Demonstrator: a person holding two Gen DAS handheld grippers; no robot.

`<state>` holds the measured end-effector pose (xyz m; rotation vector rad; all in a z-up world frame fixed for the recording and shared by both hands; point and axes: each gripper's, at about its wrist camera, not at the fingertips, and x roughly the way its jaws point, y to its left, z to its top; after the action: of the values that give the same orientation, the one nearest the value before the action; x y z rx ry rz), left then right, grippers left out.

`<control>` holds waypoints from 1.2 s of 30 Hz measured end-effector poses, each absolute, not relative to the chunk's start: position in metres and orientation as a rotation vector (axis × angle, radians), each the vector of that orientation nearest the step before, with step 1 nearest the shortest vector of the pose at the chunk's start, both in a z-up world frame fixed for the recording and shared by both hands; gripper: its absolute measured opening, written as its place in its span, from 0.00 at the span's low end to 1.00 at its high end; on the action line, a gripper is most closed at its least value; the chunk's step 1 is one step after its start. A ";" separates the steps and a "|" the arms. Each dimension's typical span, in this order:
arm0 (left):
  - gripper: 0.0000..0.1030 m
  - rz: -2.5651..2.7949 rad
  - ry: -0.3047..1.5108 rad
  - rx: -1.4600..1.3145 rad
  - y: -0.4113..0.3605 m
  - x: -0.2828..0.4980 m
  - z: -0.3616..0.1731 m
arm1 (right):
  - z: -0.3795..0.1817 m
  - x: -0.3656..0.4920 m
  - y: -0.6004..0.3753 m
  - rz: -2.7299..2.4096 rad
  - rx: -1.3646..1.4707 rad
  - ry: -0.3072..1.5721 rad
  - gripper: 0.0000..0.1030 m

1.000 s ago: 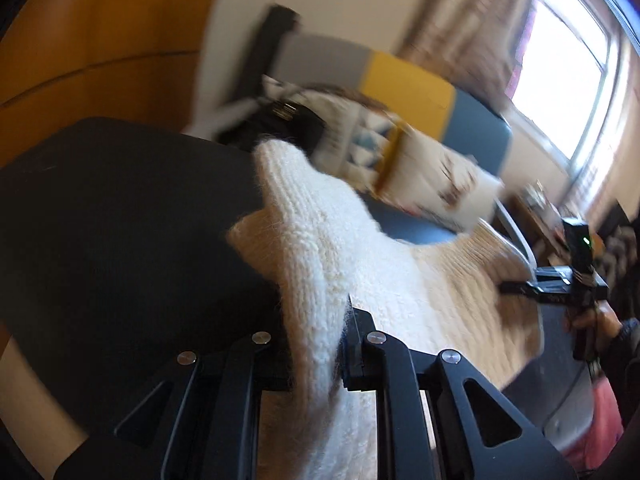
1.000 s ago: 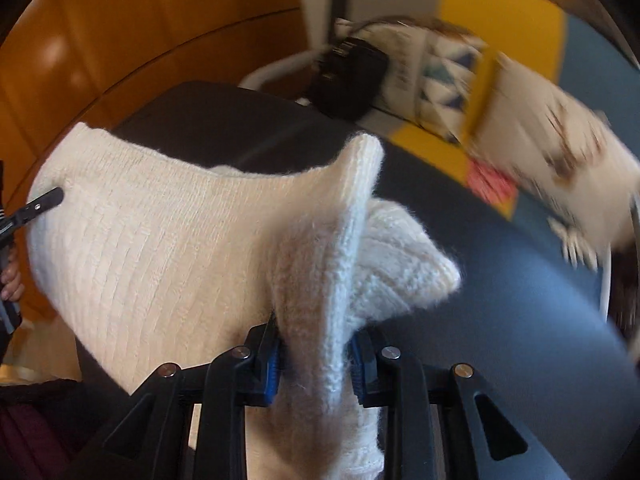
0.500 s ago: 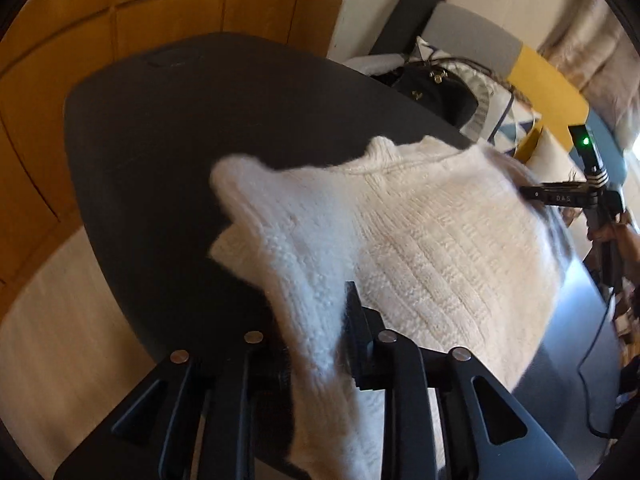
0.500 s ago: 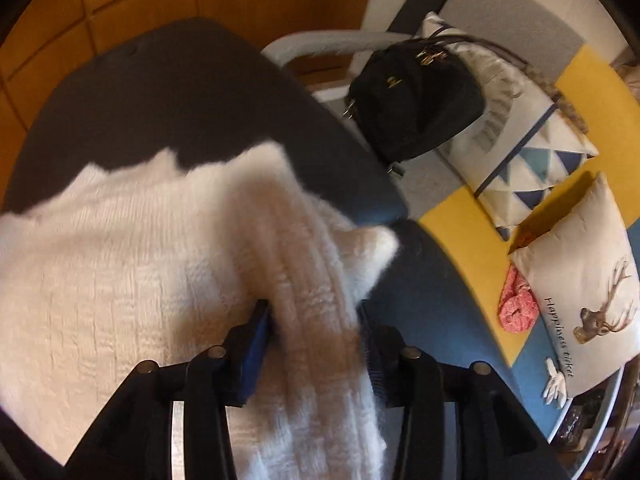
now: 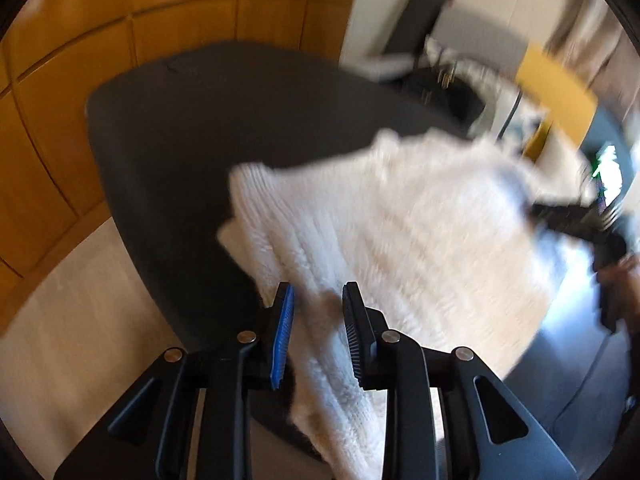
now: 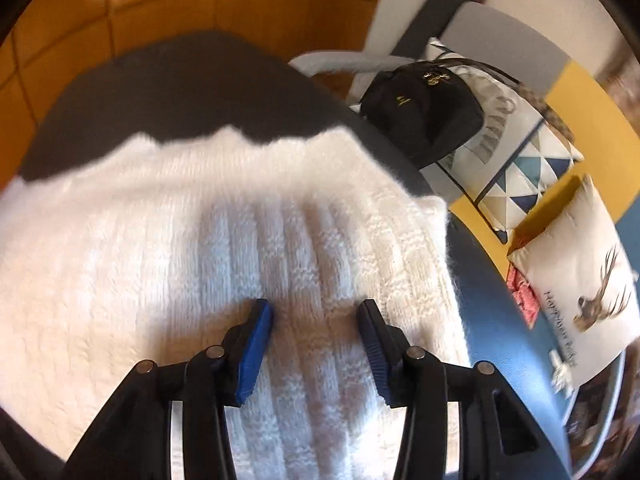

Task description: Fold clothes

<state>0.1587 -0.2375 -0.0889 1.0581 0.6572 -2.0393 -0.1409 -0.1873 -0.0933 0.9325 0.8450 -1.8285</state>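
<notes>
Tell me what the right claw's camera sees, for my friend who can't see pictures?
A fluffy white knitted sweater lies spread on a dark table, and the right claw sits over it, its jaws opening with the knit between them but not squeezed. Behind the table are a black bag and patterned cushions.

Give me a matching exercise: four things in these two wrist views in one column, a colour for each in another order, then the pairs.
Things:
1. knit sweater
2. handbag
3. table
4. wall panels

Colours:
A. orange-brown wood
B. black with gold hardware
C. cream white
D. dark grey

Pairs: 1-C, 2-B, 3-D, 4-A
</notes>
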 end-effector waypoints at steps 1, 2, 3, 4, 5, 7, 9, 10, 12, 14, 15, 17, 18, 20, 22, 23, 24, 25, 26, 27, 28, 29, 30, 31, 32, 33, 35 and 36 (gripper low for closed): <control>0.26 -2.032 0.639 1.061 -0.237 0.156 -0.087 | -0.083 -0.138 -0.180 -1.847 0.944 0.781 0.44; 0.26 -2.045 0.633 1.044 -0.235 0.155 -0.081 | -0.072 -0.134 -0.172 -1.864 0.955 0.713 0.44; 0.26 -2.068 0.631 1.017 -0.232 0.155 -0.072 | -0.063 -0.125 -0.163 -1.852 0.951 0.651 0.44; 0.27 -2.083 0.615 0.994 -0.229 0.153 -0.062 | -0.054 -0.115 -0.154 -1.838 0.945 0.589 0.44; 0.35 -2.092 0.586 0.977 -0.225 0.149 -0.051 | -0.047 -0.102 -0.143 -1.832 0.931 0.547 0.44; 0.61 -2.105 0.527 0.929 -0.215 0.144 -0.029 | -0.043 -0.075 -0.127 -1.814 0.924 0.475 0.45; 0.80 -2.118 0.481 0.852 -0.206 0.144 -0.012 | -0.050 -0.042 -0.113 -1.796 0.935 0.431 0.45; 0.80 -2.136 0.487 0.817 -0.206 0.145 -0.006 | -0.054 -0.031 -0.108 -1.788 0.942 0.426 0.45; 0.80 -2.143 0.453 0.790 -0.199 0.144 0.004 | -0.062 -0.010 -0.099 -1.771 0.960 0.411 0.45; 0.80 -2.130 0.381 0.788 -0.190 0.139 0.012 | -0.069 0.007 -0.089 -1.751 0.981 0.389 0.45; 0.80 -2.113 0.330 0.808 -0.188 0.133 0.013 | -0.073 0.007 -0.089 -1.751 0.990 0.379 0.45; 0.80 -2.105 0.277 0.845 -0.183 0.128 0.015 | -0.073 0.013 -0.083 -1.753 0.999 0.371 0.45; 0.80 -2.108 0.262 0.849 -0.179 0.129 0.016 | -0.072 0.016 -0.080 -1.754 1.004 0.367 0.45; 0.80 -2.080 0.218 0.861 -0.172 0.127 0.018 | -0.070 0.020 -0.076 -1.766 0.999 0.376 0.45; 0.80 -2.055 0.182 0.873 -0.167 0.125 0.020 | -0.067 0.021 -0.074 -1.779 0.985 0.381 0.45; 0.80 -2.067 0.188 0.875 -0.165 0.126 0.021 | -0.066 0.021 -0.072 -1.785 0.978 0.383 0.45; 0.80 -2.083 0.207 0.873 -0.165 0.128 0.023 | -0.066 0.019 -0.073 -1.792 0.971 0.384 0.45; 0.80 -2.098 0.227 0.872 -0.165 0.129 0.024 | -0.066 0.017 -0.073 -1.800 0.964 0.386 0.45; 0.80 -2.111 0.244 0.872 -0.166 0.130 0.025 | -0.067 0.017 -0.072 -1.803 0.965 0.389 0.45; 0.80 -2.118 0.257 0.872 -0.167 0.129 0.024 | -0.067 0.017 -0.071 -1.806 0.965 0.391 0.45; 0.80 -2.115 0.258 0.871 -0.168 0.127 0.023 | -0.066 0.017 -0.070 -1.811 0.963 0.393 0.45; 0.80 -2.109 0.252 0.870 -0.167 0.127 0.024 | -0.066 0.016 -0.070 -1.816 0.960 0.398 0.45; 0.80 -2.109 0.249 0.869 -0.167 0.127 0.024 | -0.066 0.015 -0.070 -1.820 0.958 0.401 0.45; 0.80 -2.110 0.251 0.869 -0.167 0.127 0.024 | -0.065 0.014 -0.070 -1.823 0.956 0.404 0.45; 0.80 -2.114 0.263 0.866 -0.168 0.129 0.024 | -0.065 0.014 -0.070 -1.826 0.954 0.407 0.45; 0.80 -2.122 0.276 0.863 -0.169 0.130 0.024 | -0.064 0.012 -0.071 -1.831 0.948 0.404 0.45; 0.80 -2.121 0.294 0.863 -0.173 0.130 0.021 | -0.060 0.010 -0.074 -1.837 0.932 0.398 0.45; 0.80 -2.117 0.304 0.860 -0.174 0.131 0.020 | -0.058 0.010 -0.077 -1.842 0.917 0.407 0.45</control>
<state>0.1311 -0.1742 0.0201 0.8603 0.3044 -2.1174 0.0098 -0.0771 -0.0578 0.9174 0.4066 -1.8421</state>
